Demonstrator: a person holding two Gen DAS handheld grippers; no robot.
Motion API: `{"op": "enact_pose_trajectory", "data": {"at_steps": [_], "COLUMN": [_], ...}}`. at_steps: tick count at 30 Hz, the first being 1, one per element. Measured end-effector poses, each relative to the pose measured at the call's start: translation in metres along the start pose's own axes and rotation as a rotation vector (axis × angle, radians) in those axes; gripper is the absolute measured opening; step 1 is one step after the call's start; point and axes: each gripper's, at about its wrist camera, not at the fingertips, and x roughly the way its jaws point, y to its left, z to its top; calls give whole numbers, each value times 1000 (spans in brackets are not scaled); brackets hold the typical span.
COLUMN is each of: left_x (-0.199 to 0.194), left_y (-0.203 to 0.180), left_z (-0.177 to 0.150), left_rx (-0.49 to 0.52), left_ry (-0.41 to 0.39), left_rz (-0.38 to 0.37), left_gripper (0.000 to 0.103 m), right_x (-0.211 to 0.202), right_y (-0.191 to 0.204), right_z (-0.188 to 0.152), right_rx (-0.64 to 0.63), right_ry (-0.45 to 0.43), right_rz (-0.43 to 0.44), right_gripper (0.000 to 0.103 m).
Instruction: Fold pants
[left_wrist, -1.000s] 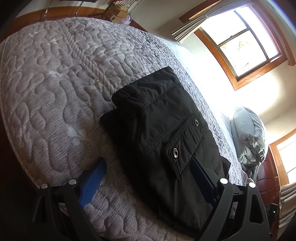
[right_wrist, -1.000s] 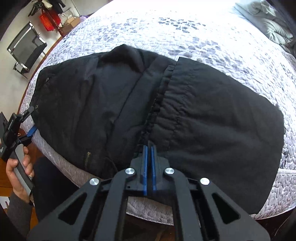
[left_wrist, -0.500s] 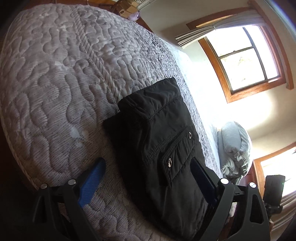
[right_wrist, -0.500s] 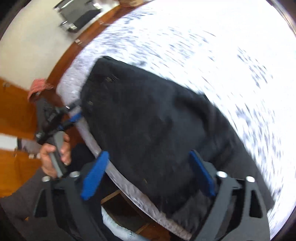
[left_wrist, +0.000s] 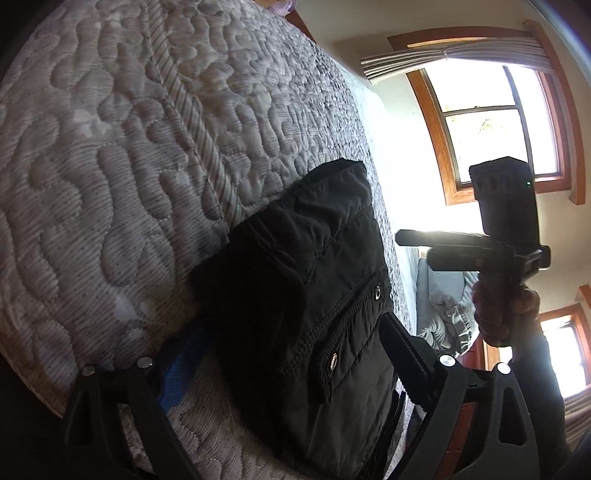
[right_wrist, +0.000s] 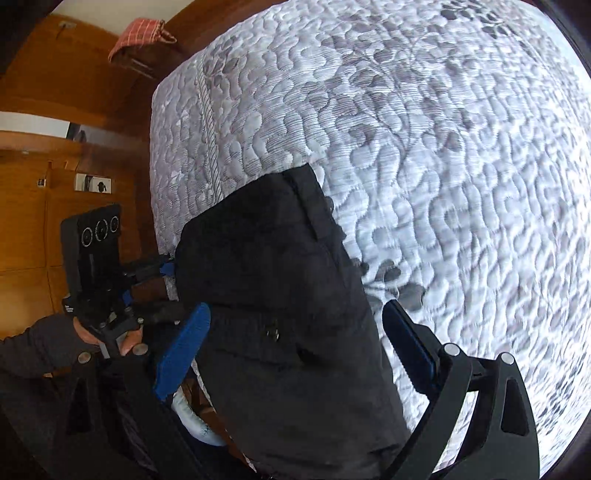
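Fingers of the right gripper (right_wrist: 295, 360) stand spread wide, having just been opening; the folded pants (right_wrist: 280, 295) lie between them, unpressed, likely let go so the fold can settle. Left gripper (left_wrist: 291, 363) is also released, straddling the bundle's end as if to square it. Pants rest along the mattress (right_wrist: 443, 147) edge nearest the person, partly overhanging it.
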Motion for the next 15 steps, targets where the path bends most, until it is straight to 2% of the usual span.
{"op": "enact_pose_trajectory", "data": {"at_steps": [3, 8, 11, 12, 15], "left_x": [2, 8, 9, 9, 11], "left_y": [7, 6, 8, 10, 8], "left_z": [5, 6, 8, 9, 10], "left_rx": [-51, -18, -28, -31, -37], "left_ry": [7, 29, 23, 22, 23], "left_rz": [-18, 6, -16, -27, -19], "left_gripper": [93, 93, 94, 98, 99], "right_x": [19, 40, 49, 53, 61], "right_y": [-10, -9, -2, -1, 1], "right_z": [21, 46, 57, 60, 64], "right_rx": [-20, -64, -101, -105, -117], "right_ry": [36, 95, 129, 145, 185], "right_rz": [53, 144, 165, 169, 176], "right_gripper": [94, 94, 94, 94, 93]}}
